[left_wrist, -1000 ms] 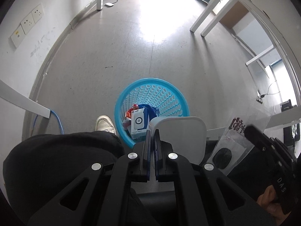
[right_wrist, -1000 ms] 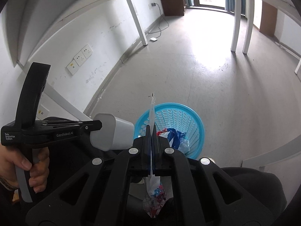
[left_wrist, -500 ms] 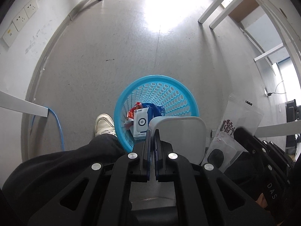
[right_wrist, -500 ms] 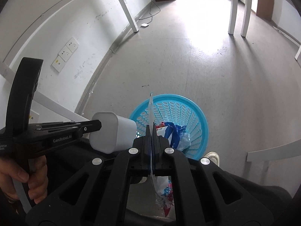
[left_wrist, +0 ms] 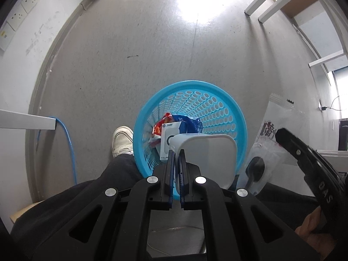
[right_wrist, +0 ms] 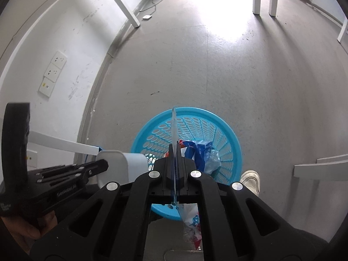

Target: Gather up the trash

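Left wrist view: left gripper (left_wrist: 176, 154) pinching a white plastic cup's (left_wrist: 206, 158) rim over the round blue perforated plastic bin (left_wrist: 237, 117), right gripper (right_wrist: 175, 150) clamped on a clear printed plastic bag (left_wrist: 276, 137) beside it.

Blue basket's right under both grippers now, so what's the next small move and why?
Probably open the left gripper to drop the white cup: its jaws pinch the cup's rim, and the cup hangs over the blue basket. The right gripper holds a clear bag over it too.
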